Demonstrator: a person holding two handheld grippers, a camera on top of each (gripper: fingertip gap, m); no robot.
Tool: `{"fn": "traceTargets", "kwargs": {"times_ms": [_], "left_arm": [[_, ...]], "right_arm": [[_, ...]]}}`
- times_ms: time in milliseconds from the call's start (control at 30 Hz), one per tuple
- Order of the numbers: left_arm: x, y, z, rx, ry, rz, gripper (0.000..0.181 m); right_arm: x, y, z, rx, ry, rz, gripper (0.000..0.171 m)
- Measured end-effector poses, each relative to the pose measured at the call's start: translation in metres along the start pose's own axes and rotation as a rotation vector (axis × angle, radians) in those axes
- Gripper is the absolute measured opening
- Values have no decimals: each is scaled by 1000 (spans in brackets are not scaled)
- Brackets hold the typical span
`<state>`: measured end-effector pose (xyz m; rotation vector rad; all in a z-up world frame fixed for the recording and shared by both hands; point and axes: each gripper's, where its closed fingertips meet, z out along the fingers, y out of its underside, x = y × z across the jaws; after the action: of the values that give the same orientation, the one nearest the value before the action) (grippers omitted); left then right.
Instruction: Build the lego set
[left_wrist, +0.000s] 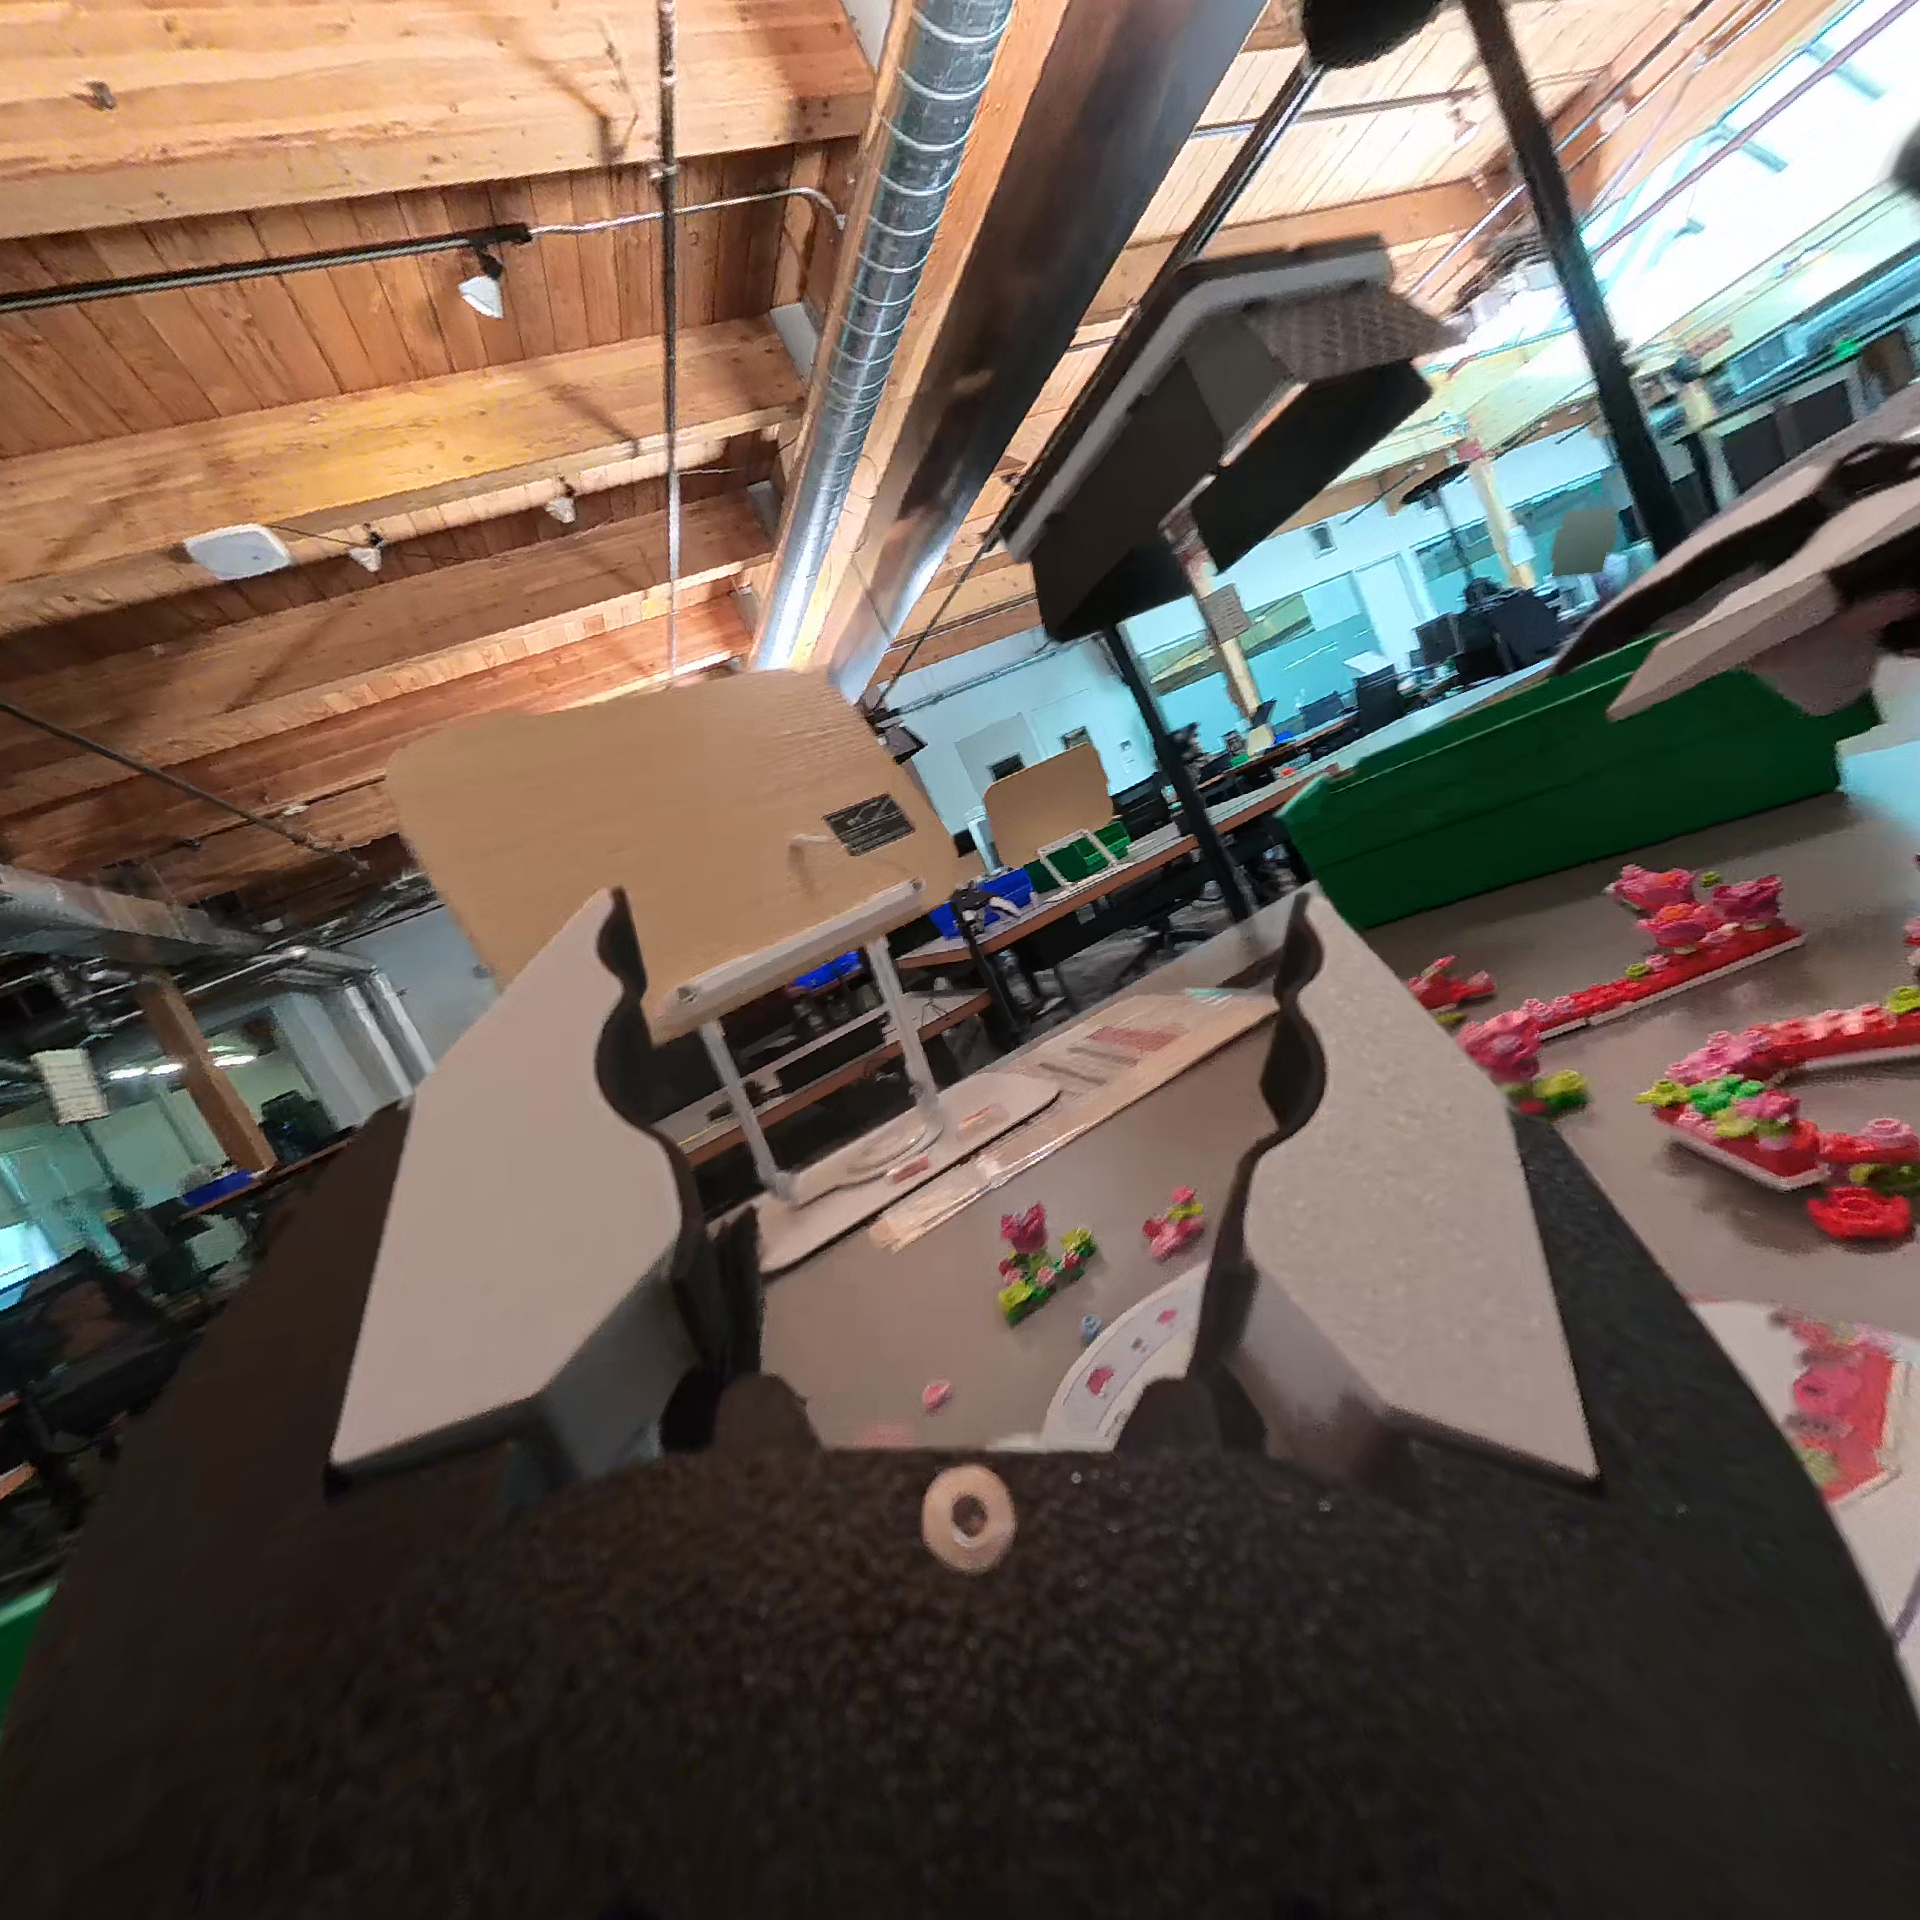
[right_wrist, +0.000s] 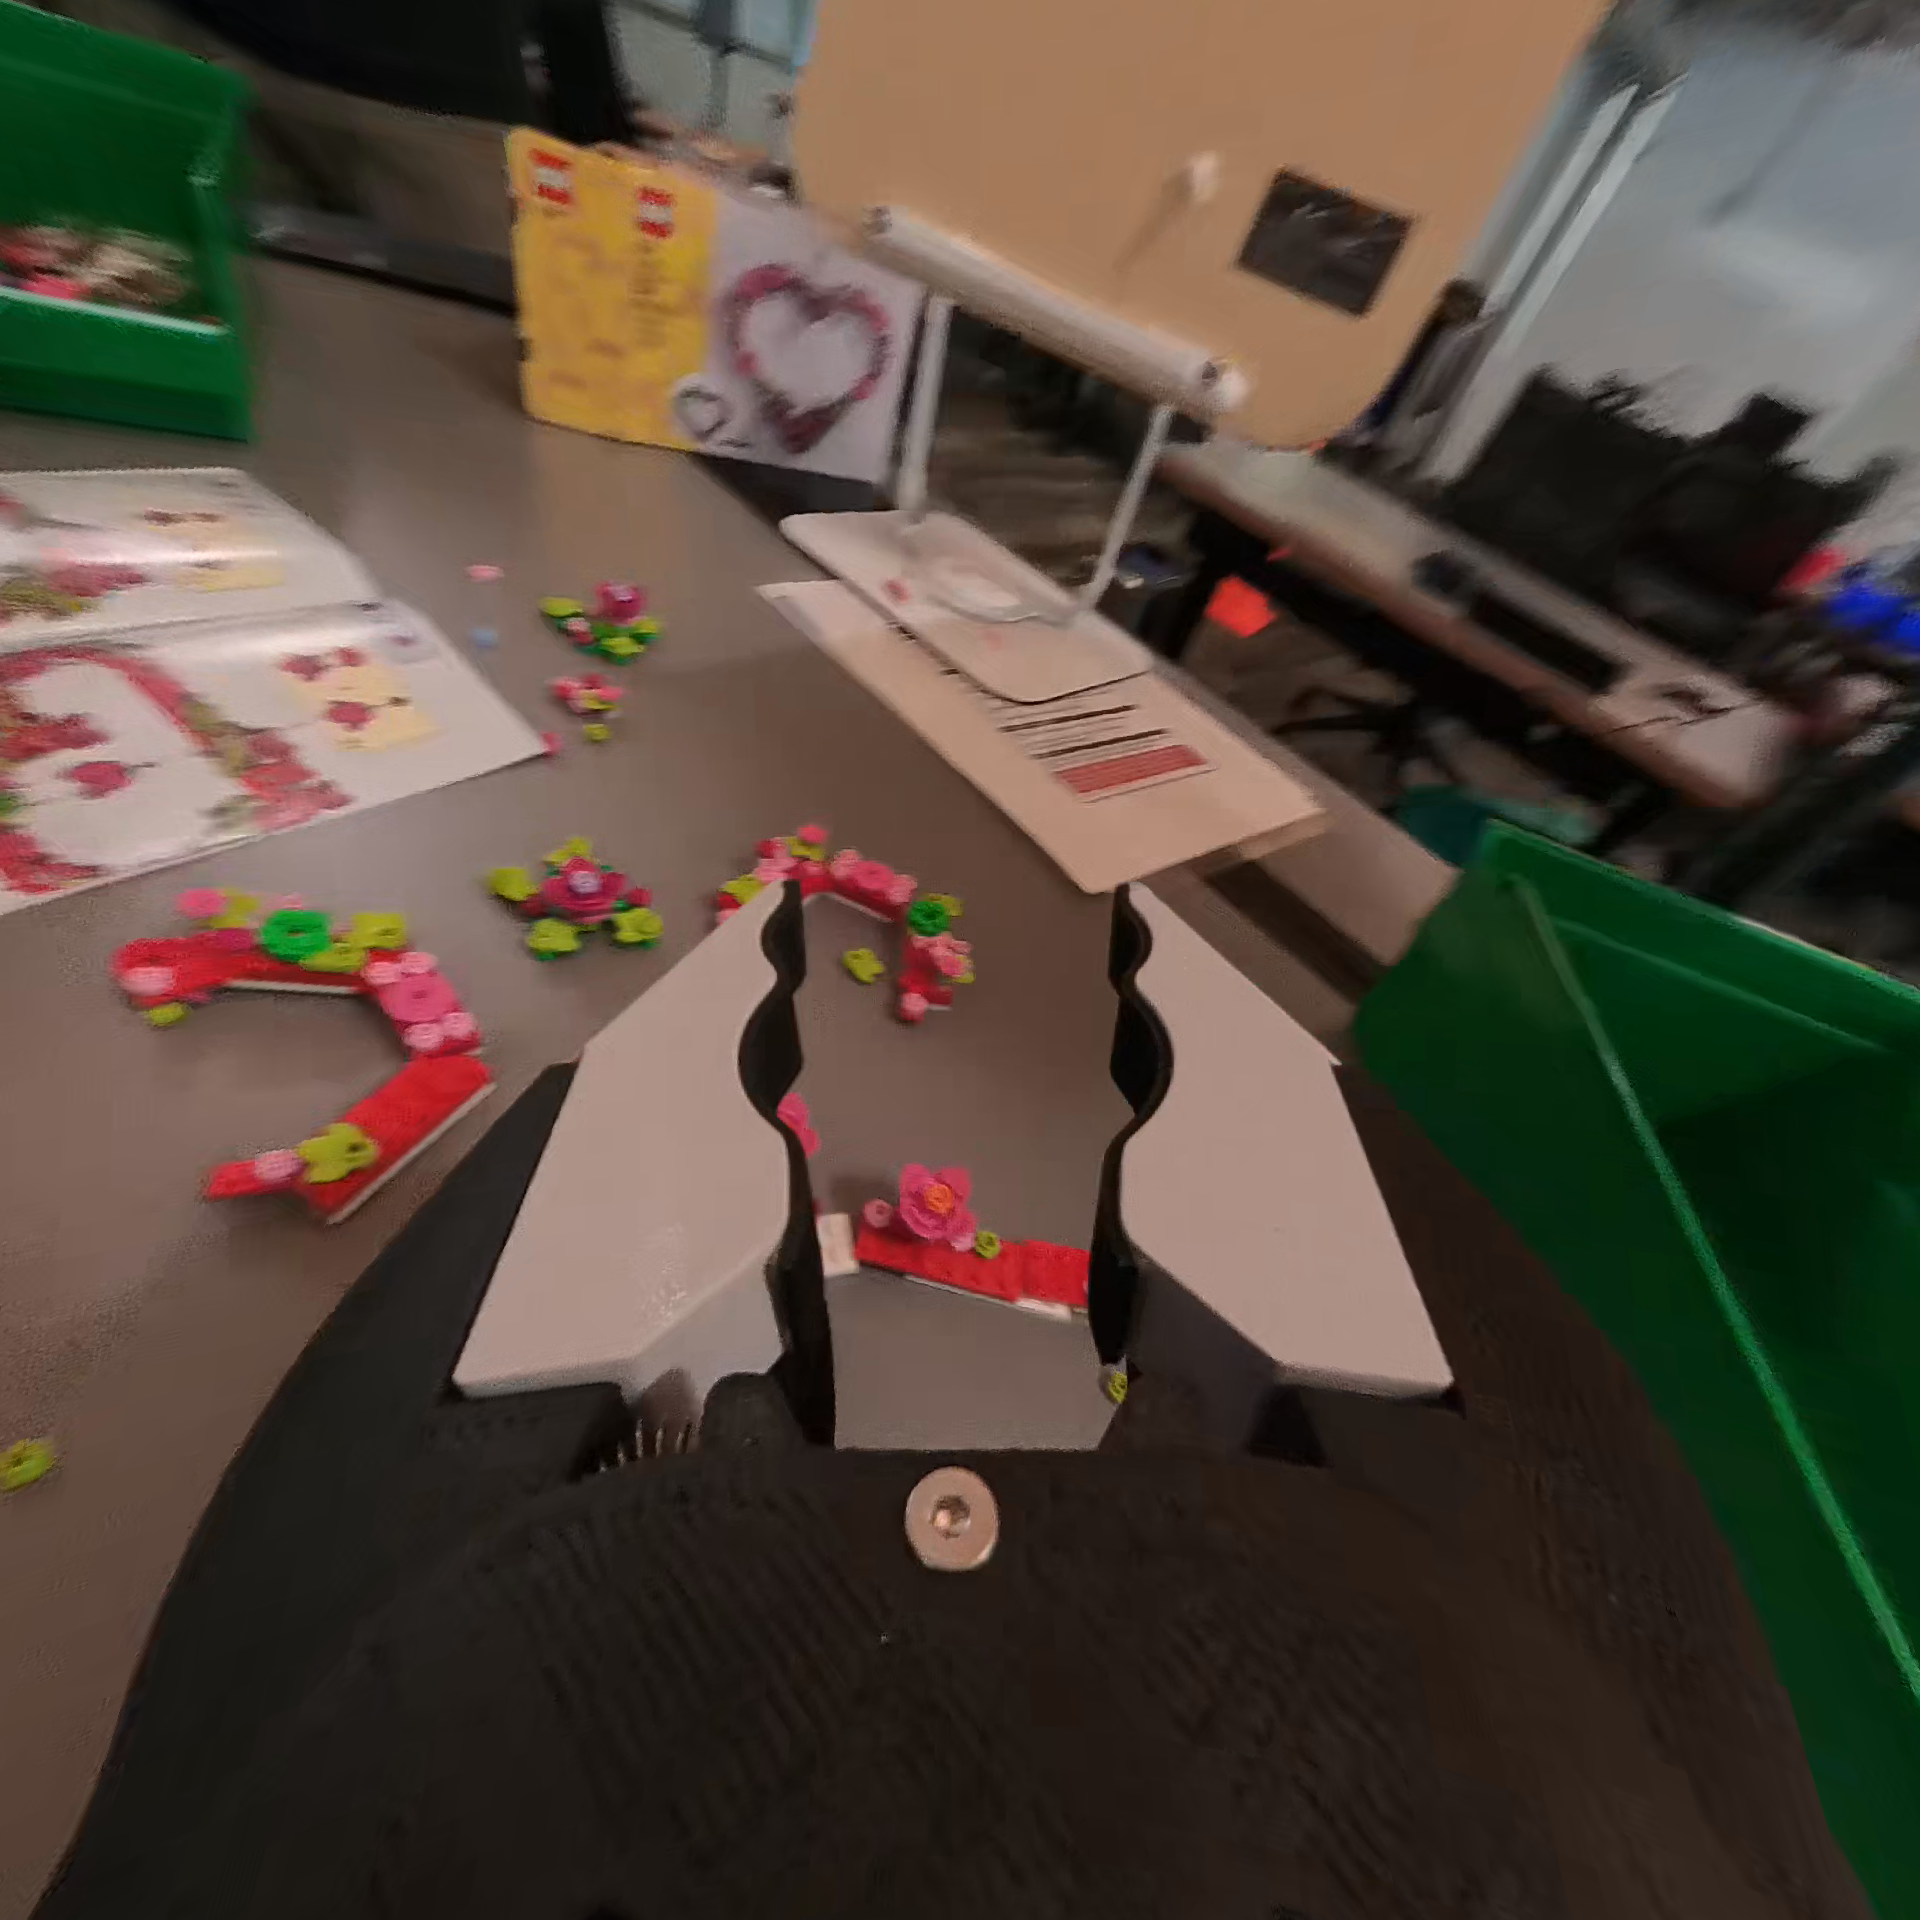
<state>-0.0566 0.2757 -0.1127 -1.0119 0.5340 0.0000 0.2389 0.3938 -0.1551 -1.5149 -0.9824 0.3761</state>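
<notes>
My left gripper (left_wrist: 956, 914) is open wide and empty, tilted up above the table. Two small pink-and-lime flower clusters (left_wrist: 1042, 1259) lie on the table between its fingers. Red lego segments with pink flowers (left_wrist: 1704, 951) lie to its right. My right gripper (right_wrist: 956, 899) is open and empty above the table; it also shows at the right edge of the left wrist view (left_wrist: 1766, 623). A red strip with a pink flower (right_wrist: 966, 1242) lies between its fingers. A curved red section (right_wrist: 862, 883) lies just past its fingertips. A red arc (right_wrist: 301, 966) and a flower cluster (right_wrist: 582, 896) lie to its left.
An open instruction booklet (right_wrist: 208, 717) lies at the left, the yellow set box (right_wrist: 623, 301) stands behind. A white stand with a tan board (right_wrist: 1039, 312) and a paper sheet (right_wrist: 1060, 727) are at the table's far edge. Green bins stand right (right_wrist: 1662, 1143) and far left (right_wrist: 114, 343). The curved red section (right_wrist: 862, 883) is about 15 cm from my right fingertips.
</notes>
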Motion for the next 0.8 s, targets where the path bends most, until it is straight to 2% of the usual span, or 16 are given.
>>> {"fn": "traceTargets", "kwargs": {"times_ms": [67,133,200,267,367,467,567,633,700,800], "left_arm": [[18,-15,17,12,104,-38,111],[55,-23,41,-40,325,-44,96],[92,-24,68,-122,540,-62,87],[126,-14,93,-232,726,-108,74],[173,22,110,-439,1031,-90,71],[194,60,119,-616,1197,61,74],[202,70,117,-699,1302,156,80],[204,69,114,-727,1365,167,76],[203,63,113,-749,1412,128,79],[190,19,111,-675,1466,-72,85]], "right_arm": [[-12,2,8,-110,-148,20,58],[-18,8,13,-264,-253,10,57],[-22,8,16,-345,-314,3,50],[-33,7,19,-391,-376,17,43],[-52,23,24,-486,-424,-40,37],[-62,44,30,-571,-445,-98,37],[-68,65,34,-666,-485,-80,38],[-71,75,38,-696,-506,-80,39],[-72,79,39,-714,-517,-90,40],[-70,66,35,-651,-523,-70,42]]}}
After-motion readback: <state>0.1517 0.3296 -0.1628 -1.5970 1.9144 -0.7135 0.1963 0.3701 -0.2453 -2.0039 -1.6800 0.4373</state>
